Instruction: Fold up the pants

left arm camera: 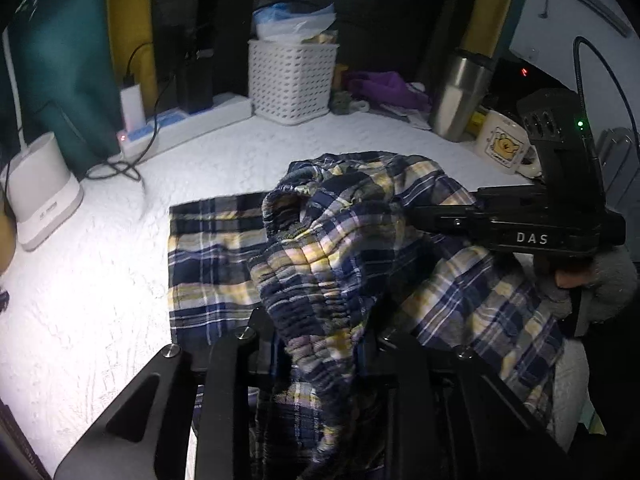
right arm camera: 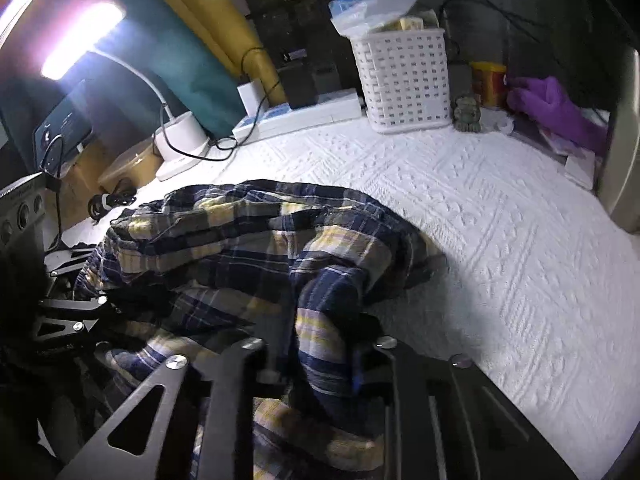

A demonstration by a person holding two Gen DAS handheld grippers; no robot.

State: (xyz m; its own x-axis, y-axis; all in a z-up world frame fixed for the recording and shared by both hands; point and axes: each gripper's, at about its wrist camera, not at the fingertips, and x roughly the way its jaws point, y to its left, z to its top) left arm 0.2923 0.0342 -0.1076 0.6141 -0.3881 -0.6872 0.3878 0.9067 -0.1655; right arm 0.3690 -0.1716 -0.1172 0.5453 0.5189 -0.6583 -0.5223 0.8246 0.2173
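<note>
- Plaid pants bunched right at the lens, elastic waistband gathered and lifted off the white quilted bench, a flat portion spread toward the bench's middle.
- Left gripper clamped on the waistband, cloth pinched between both jaws and spilling below them.
- Right gripper likewise closed on a fold of the pants, fabric draped over and between the jaws; seen from the left wrist view coming in from the right, held by a hand in a grey sleeve.
- Judged early to midway: one layer lies flat, the rest hangs in the air, no finished fold yet; laying over, aligning and smoothing remain.
- Fingertips of both grippers buried in cloth; leg ends and hems cut off or covered, so the fold line cannot be told.
- Along the far edge: white basket, power strip, steel tumbler, mug, lamp base toward the left edge.
</note>
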